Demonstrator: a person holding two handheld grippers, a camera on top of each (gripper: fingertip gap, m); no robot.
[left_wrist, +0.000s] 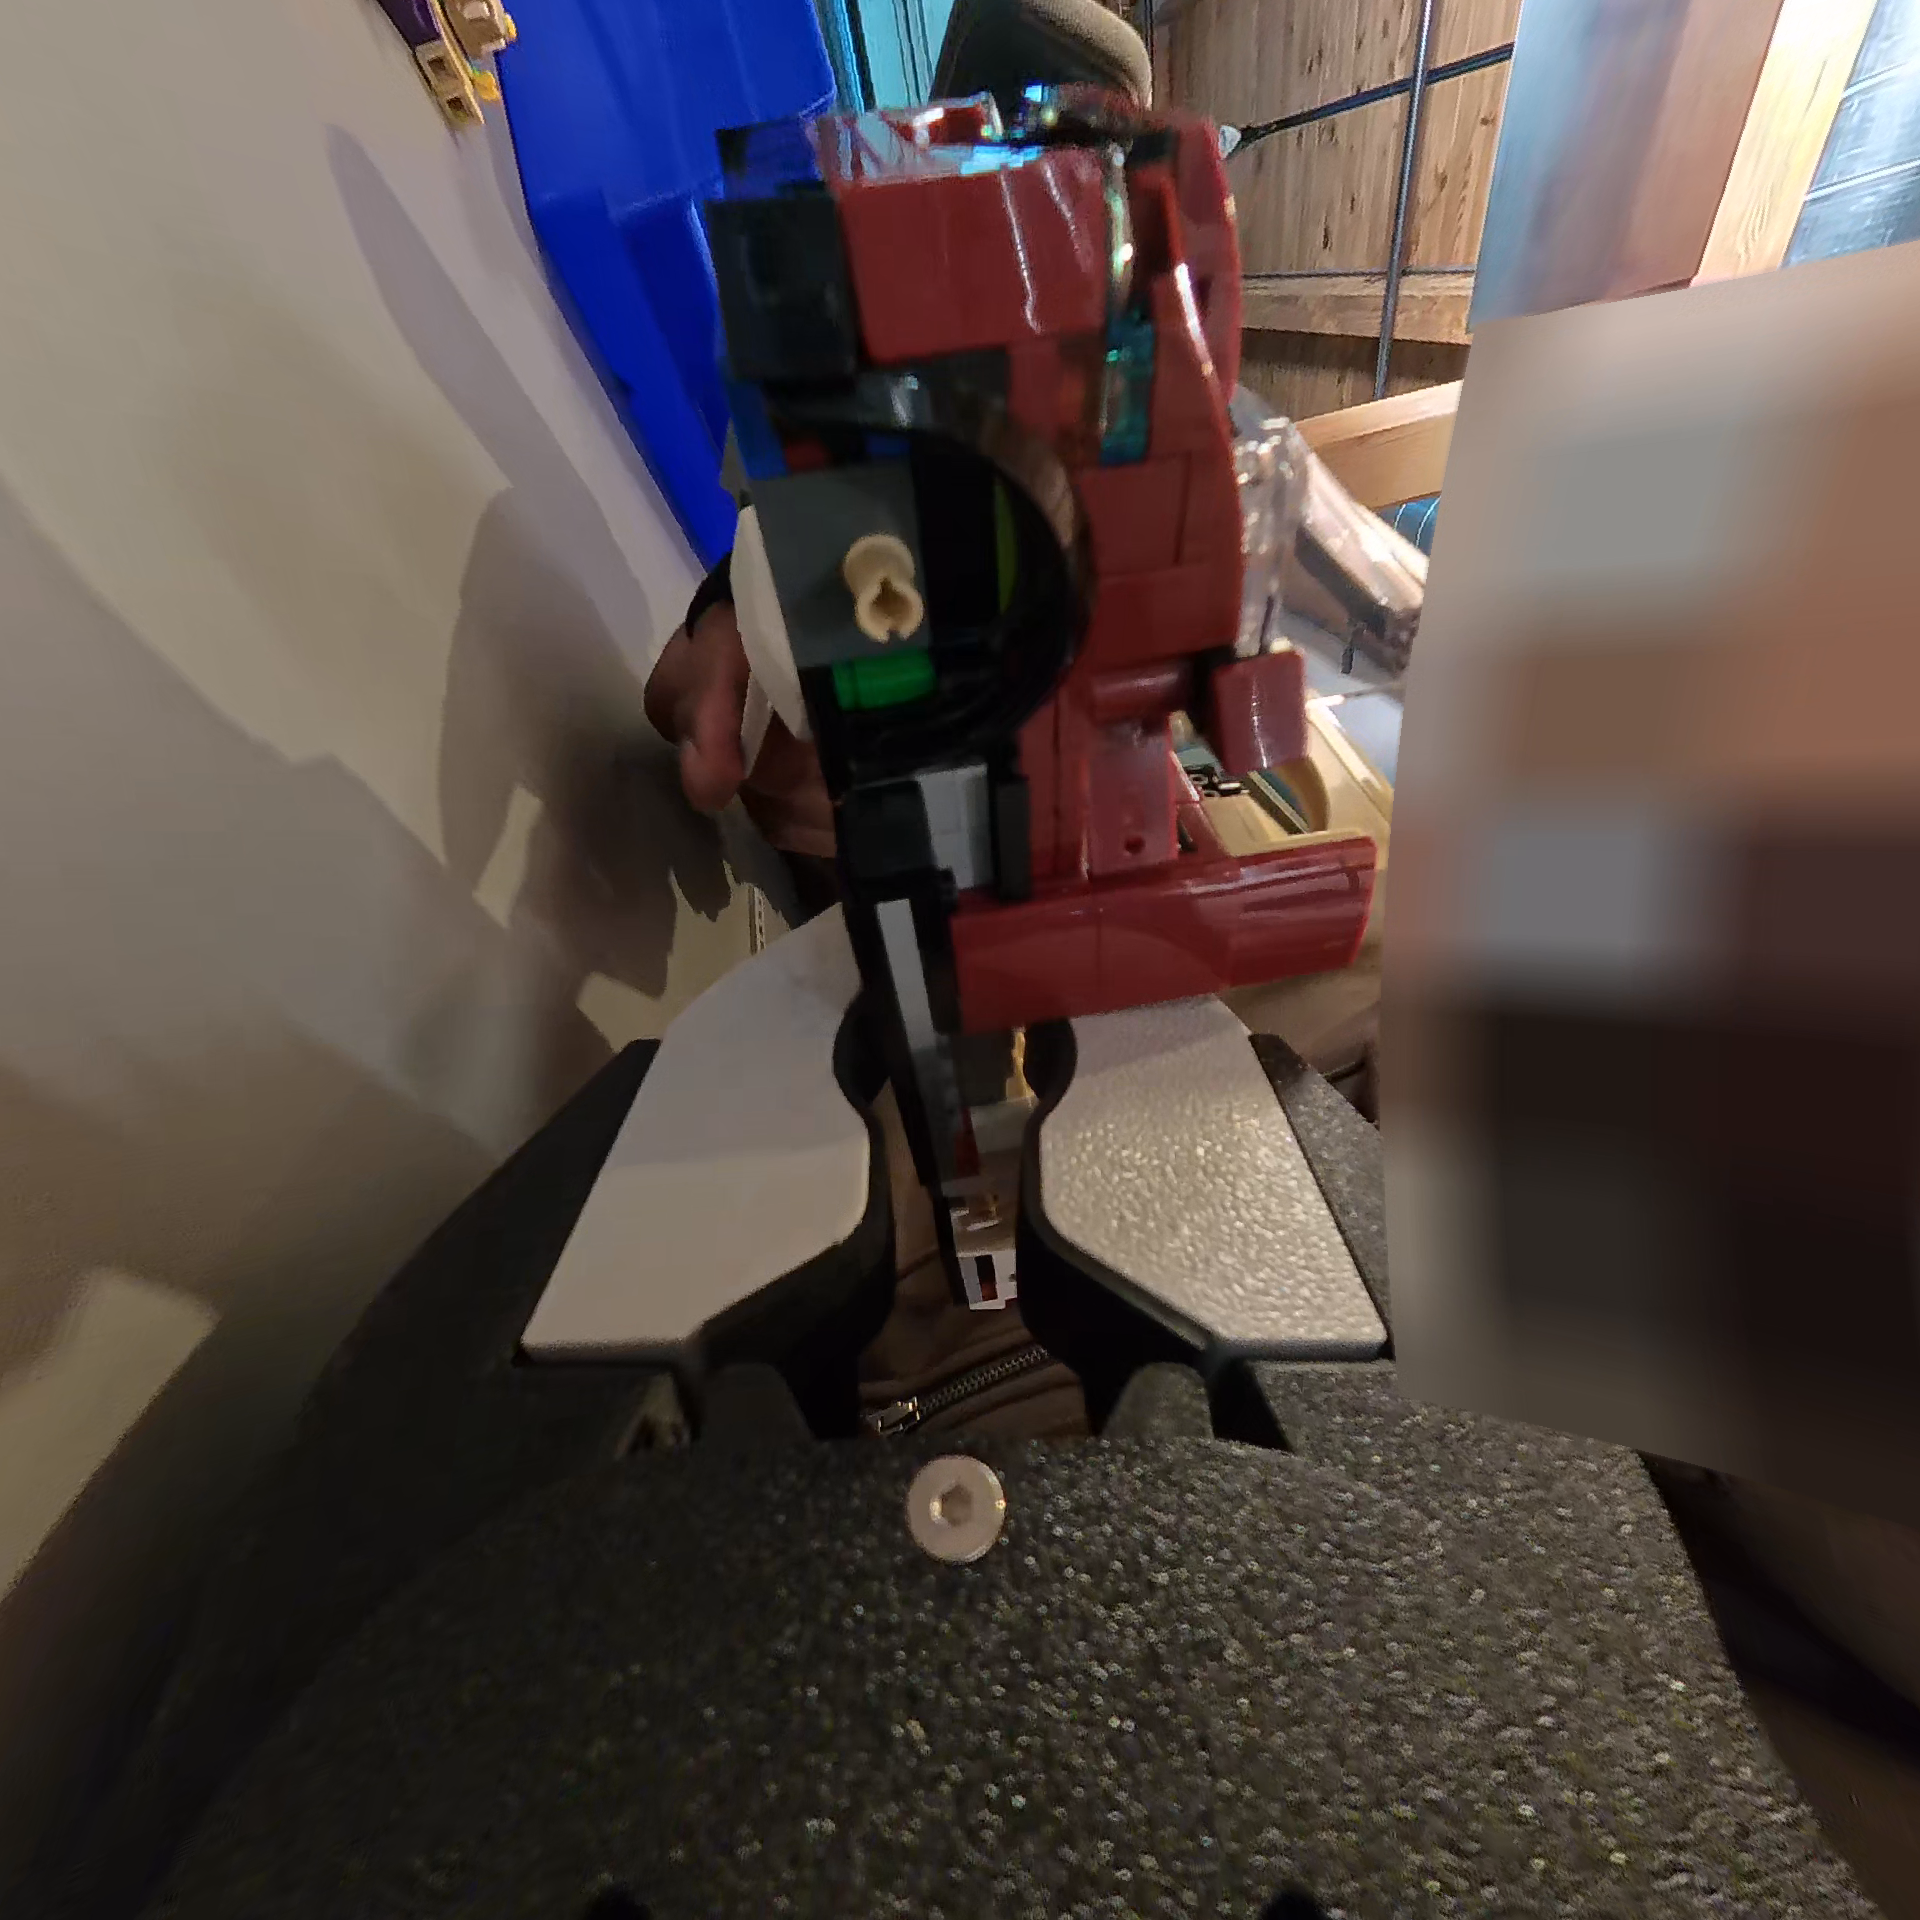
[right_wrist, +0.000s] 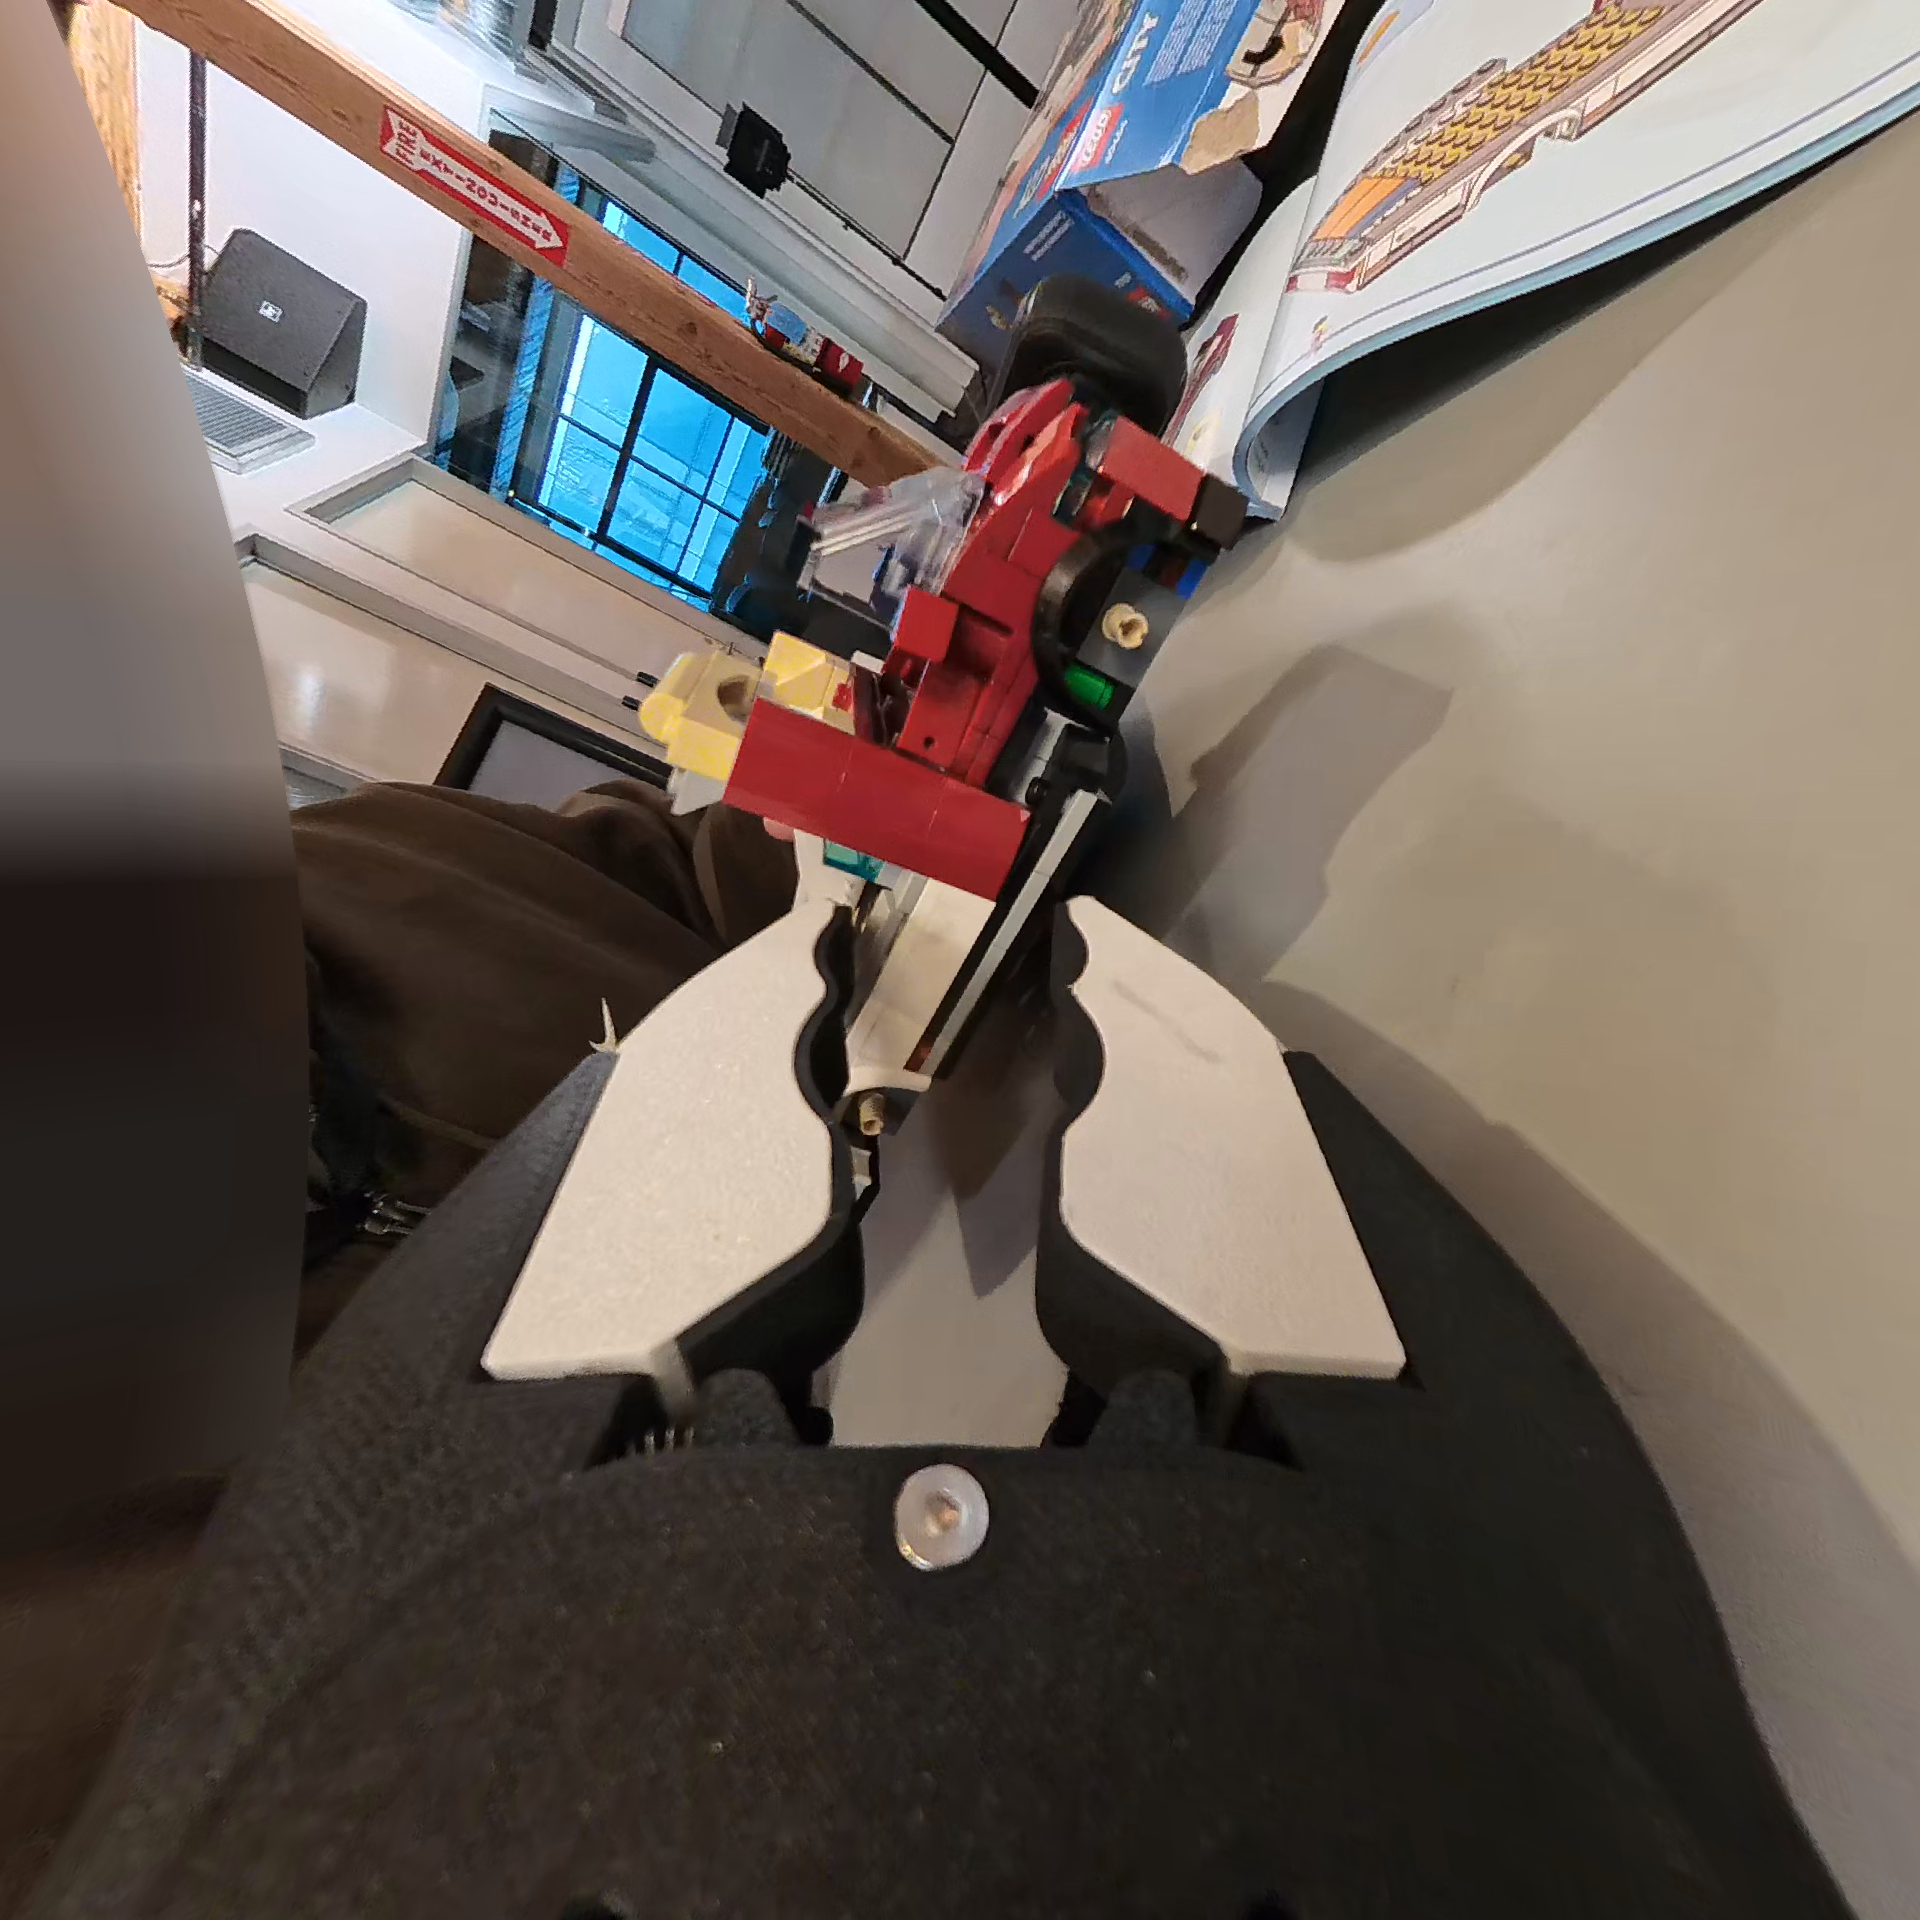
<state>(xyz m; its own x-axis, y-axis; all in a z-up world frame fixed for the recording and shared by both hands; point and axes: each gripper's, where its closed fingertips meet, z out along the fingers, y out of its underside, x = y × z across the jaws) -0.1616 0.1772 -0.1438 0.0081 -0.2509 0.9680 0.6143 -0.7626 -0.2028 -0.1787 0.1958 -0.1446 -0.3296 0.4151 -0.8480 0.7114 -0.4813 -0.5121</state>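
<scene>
The left gripper (left_wrist: 951, 1049) is clamped on the dark-red brick car (left_wrist: 1039, 520), whose top is blurred, while the right gripper (right_wrist: 956, 935) stands apart, its own hold on the car unclear.

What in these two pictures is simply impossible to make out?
- Left wrist view: the right side is blurred over, so whatever lies there is hidden.
- Left wrist view: the red brick model is out of focus at its top, and it covers most of a hand behind it.
- Right wrist view: the left edge is blurred over.
- Right wrist view: the open booklet is cut off by the top and right edges.
</scene>
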